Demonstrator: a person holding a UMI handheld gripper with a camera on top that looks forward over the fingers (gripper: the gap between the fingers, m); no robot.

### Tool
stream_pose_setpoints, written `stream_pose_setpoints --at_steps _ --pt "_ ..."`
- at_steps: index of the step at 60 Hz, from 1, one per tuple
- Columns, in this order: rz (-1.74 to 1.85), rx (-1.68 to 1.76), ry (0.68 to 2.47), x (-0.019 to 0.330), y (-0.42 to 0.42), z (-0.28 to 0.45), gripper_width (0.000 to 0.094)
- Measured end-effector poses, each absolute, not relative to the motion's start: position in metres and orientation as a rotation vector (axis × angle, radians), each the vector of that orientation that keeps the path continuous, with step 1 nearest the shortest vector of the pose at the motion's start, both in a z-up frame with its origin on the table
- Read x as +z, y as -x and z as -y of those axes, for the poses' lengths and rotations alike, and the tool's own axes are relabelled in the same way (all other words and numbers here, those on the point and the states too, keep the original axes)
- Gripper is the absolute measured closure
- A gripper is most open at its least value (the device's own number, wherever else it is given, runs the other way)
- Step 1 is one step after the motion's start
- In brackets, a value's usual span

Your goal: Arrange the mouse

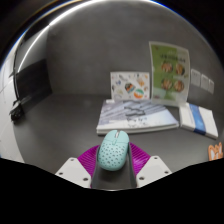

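Observation:
A pale mint-green mouse [113,148] with a pattern of small holes sits between my gripper's fingers, its front pointing away from me. My gripper [113,158] is shut on it: the magenta pads [86,161] press against its left and right sides. The mouse is low over the grey table [60,125]; I cannot tell whether it touches the surface. Its rear end is hidden behind the gripper body.
A stack of booklets [135,117] lies just beyond the mouse. Two printed leaflets [168,73] stand upright against the grey wall behind it. A white booklet [200,119] lies to the right. A dark object [24,92] sits at the far left.

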State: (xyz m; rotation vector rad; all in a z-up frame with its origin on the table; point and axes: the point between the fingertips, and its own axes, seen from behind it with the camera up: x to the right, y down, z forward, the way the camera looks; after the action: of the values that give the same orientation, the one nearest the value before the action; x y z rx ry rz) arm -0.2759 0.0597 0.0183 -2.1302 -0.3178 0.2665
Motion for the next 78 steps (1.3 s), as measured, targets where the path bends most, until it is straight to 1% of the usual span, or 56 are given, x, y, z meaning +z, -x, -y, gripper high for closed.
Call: stream_pose_setpoints --at_steps 3,7,12,15,18,21,25,34,40,47,48,49,50,53,54,55,59,60,64,65,67,78 --pt "0.33 0.277 2.053 0.053 0.268 -0.052 0.0483" --pt "0.327 0.297 1.945 0.11 0.25 -0.034 0.0488" --pt "0.308 0.28 1.825 0.174 0.2 -0.011 0.0489" --pt "0.281 0.236 1.768 0.205 0.156 0.0 0.0489" --pt "0.246 0.164 1.734 0.221 0.105 0.009 0.0491" --pt "0.205 0.078 1.737 0.219 0.047 0.013 0.0493" --pt "0.136 -0.031 1.791 0.195 -0.023 0.016 0.0493" --pt "-0.023 -0.144 2.008 0.086 -0.143 0.002 0.049" --pt "-0.083 -0.124 2.111 0.035 -0.182 -0.002 0.0488" --pt "-0.111 -0.075 2.191 -0.001 -0.199 0.002 0.049" --pt "-0.108 -0.073 2.202 -0.004 -0.2 0.003 0.0485" --pt "-0.103 -0.055 2.195 -0.013 -0.199 0.0 0.0456" --pt "-0.101 -0.042 2.183 -0.008 -0.199 -0.001 0.0485" --pt "-0.11 -0.013 2.194 -0.01 -0.2 0.0 0.0477" --pt "-0.113 -0.003 2.196 -0.01 -0.2 -0.001 0.046" --pt "-0.115 0.002 2.201 -0.011 -0.2 -0.001 0.0407" --pt "-0.084 0.007 2.208 -0.01 -0.199 0.001 0.0322" --pt "-0.077 0.007 2.213 -0.01 -0.199 0.003 0.0225" --pt "-0.057 0.031 2.204 -0.006 -0.193 0.01 0.004" --pt "-0.053 0.044 2.198 -0.003 -0.19 0.014 0.0079" --pt "-0.048 0.073 2.184 0.002 -0.185 0.024 0.0095" --pt "-0.049 0.301 2.115 0.035 -0.163 0.111 0.0095"
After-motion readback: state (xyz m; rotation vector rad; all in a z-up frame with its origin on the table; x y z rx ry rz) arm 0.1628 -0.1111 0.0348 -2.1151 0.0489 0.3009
